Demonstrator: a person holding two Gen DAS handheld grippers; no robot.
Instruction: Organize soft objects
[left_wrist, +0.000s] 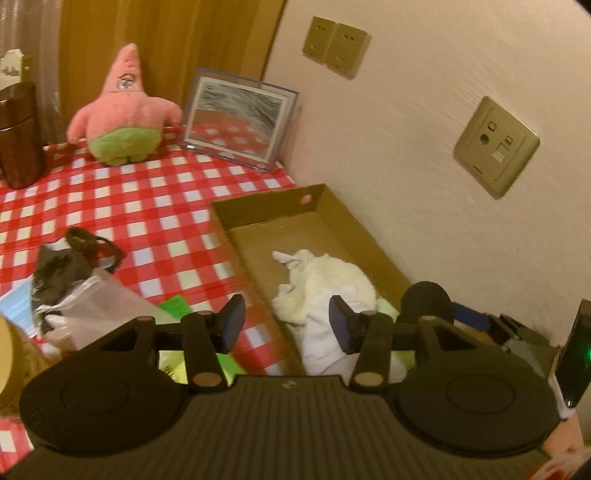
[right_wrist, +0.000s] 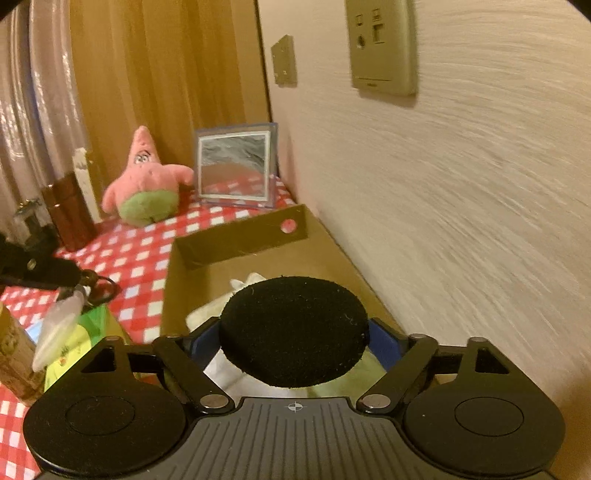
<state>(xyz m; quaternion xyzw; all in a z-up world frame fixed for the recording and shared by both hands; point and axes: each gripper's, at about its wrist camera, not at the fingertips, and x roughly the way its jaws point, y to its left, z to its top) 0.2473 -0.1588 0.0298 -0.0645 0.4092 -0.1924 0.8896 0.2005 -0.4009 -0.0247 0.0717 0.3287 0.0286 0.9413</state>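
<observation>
A cardboard box (left_wrist: 243, 236) lies on the checked tablecloth along the wall and holds a white fluffy plush (left_wrist: 325, 280) and white cloth. My left gripper (left_wrist: 286, 319) is open and empty, above the box's near left edge. My right gripper (right_wrist: 293, 341) is shut on a round black foam pad (right_wrist: 293, 330) and holds it over the near end of the box (right_wrist: 240, 242); the pad also shows in the left wrist view (left_wrist: 424, 301). A pink star plush (left_wrist: 123, 110) sits upright at the back of the table, seen too in the right wrist view (right_wrist: 146, 181).
A framed picture (left_wrist: 236, 118) leans at the back by the wall. A brown canister (left_wrist: 16, 136) stands at far left. A heap with a plastic bag (left_wrist: 92, 306), dark cloth and green paper lies left of the box. Wall sockets (left_wrist: 495, 146) are on the right.
</observation>
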